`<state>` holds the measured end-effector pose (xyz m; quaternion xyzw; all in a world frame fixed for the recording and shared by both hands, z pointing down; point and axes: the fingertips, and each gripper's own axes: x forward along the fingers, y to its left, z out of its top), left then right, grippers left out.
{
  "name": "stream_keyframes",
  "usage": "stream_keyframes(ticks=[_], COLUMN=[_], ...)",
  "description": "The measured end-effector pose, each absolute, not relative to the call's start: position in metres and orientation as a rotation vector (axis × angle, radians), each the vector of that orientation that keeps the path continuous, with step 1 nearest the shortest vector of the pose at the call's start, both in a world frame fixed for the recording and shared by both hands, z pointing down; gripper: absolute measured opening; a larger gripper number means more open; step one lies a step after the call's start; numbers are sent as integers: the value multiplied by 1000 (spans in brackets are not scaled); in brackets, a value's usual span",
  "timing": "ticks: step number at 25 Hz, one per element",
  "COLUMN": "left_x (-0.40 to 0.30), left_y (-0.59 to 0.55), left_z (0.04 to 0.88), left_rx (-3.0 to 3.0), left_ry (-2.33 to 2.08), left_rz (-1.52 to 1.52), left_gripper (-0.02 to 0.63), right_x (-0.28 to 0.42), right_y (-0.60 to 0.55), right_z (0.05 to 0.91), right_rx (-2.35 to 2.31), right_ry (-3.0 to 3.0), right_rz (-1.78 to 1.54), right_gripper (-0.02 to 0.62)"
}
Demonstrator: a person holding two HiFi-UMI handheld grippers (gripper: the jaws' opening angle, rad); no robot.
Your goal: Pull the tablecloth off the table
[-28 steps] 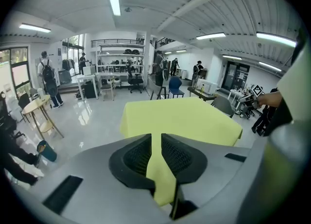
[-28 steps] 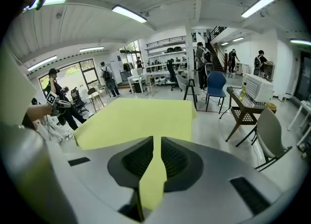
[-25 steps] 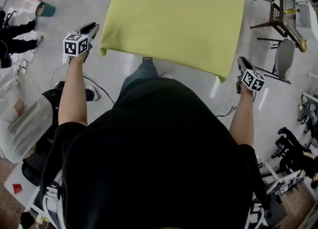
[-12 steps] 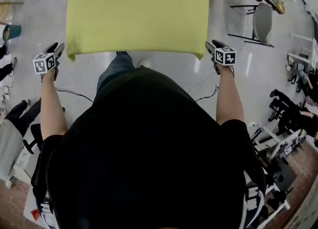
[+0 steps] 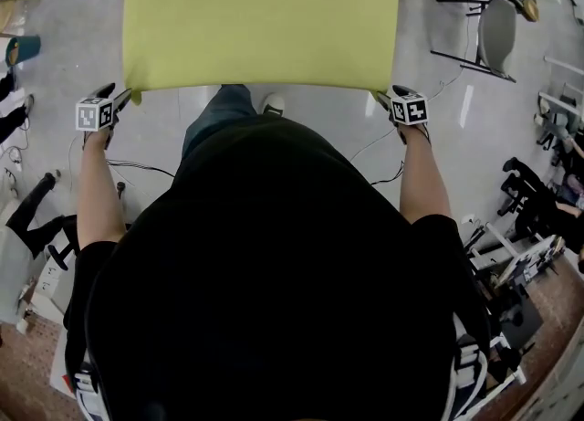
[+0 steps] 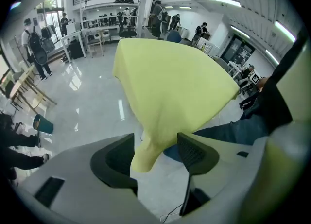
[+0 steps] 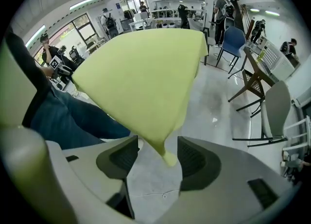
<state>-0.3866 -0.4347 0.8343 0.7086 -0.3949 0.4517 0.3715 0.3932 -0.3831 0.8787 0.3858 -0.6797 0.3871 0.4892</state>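
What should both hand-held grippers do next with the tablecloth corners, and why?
Probably close both. The left hand-held gripper and right hand-held gripper have just been opening their jaws, which stand apart, and a hanging corner of the yellow-green tablecloth dangles between each pair, unpinched. Closing should secure the cloth for pulling.

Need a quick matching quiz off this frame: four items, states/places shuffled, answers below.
Column 1
1. tablecloth
2. left gripper
3. right gripper
4. grey chair

Column 2
A. off to the cloth's right in the head view
B. jaws apart around the cloth's near-right corner
C. yellow-green, spread flat, corners hanging
D. jaws apart around the cloth's near-left corner

Pairs: 1-C, 2-D, 3-B, 4-A.

Note: both grippers' jaws have just been opening. A cloth corner hangs between each pair, unclamped.
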Motion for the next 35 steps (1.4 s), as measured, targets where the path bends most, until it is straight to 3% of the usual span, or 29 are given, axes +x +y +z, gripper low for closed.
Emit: stream_keyframes(ticks=[11, 17, 20, 28, 31, 35], left_x=[-378, -414, -408, -434, -412, -403], left_y=[-426, -422, -426, -422, -424, -423], left_z=[883, 918, 928, 937, 936, 934], left_rx=[1755, 1694, 1710, 1748, 1751, 1721], left_ry=[-900, -892, -863, -862, -857, -859], left_rz=[1289, 1342, 1352, 1437, 1410, 1424], left_gripper=[318, 321, 318, 61, 26, 25], right_x=[416, 374, 371, 338, 355, 371], right_y=[-373, -390, -397, -389, -393, -391], right_z=[918, 943, 944, 949, 946, 944], right_rx=[991, 969, 983, 1001, 1013, 1026], right_ry=[-1548, -1543, -1537, -1545, -1551, -1557], right_rz=[983, 998, 1000, 1001, 997, 1007], right_gripper=[261, 256, 218, 113, 46, 17])
